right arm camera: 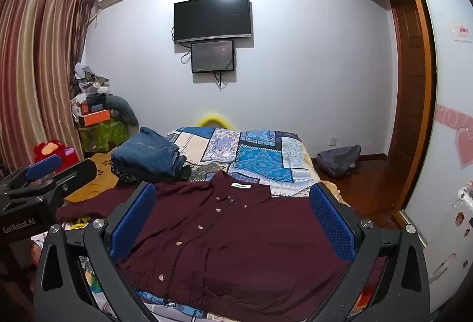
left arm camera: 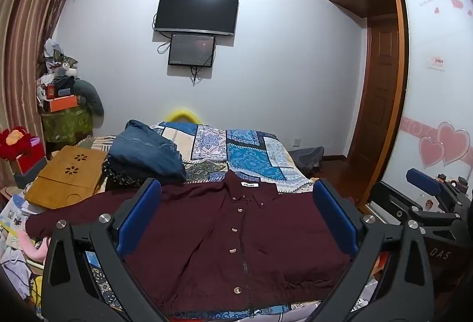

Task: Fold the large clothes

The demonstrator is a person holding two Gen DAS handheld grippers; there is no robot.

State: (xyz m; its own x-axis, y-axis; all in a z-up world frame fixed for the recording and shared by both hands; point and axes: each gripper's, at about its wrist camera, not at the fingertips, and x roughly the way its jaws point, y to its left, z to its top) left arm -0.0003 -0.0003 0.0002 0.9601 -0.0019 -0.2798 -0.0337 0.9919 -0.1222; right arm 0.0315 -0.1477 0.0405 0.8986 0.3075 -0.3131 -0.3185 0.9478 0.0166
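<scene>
A dark maroon button-up shirt (left arm camera: 236,236) lies spread flat, front up, on the bed, collar toward the far wall; it also shows in the right wrist view (right arm camera: 236,236). Its left sleeve stretches out to the left. My left gripper (left arm camera: 236,201) is open and empty, held above the shirt's near half. My right gripper (right arm camera: 233,201) is open and empty too, above the shirt. The right gripper shows at the right edge of the left wrist view (left arm camera: 428,189); the left gripper shows at the left edge of the right wrist view (right arm camera: 50,171).
A stack of folded clothes topped with blue denim (left arm camera: 145,153) sits on the patchwork bedspread (left arm camera: 251,153) behind the shirt's left shoulder. A wooden lap tray (left arm camera: 65,177) lies to the left. Clutter lines the left side. A grey bag (right arm camera: 340,159) lies on the floor at right, near the wardrobe (right arm camera: 443,115).
</scene>
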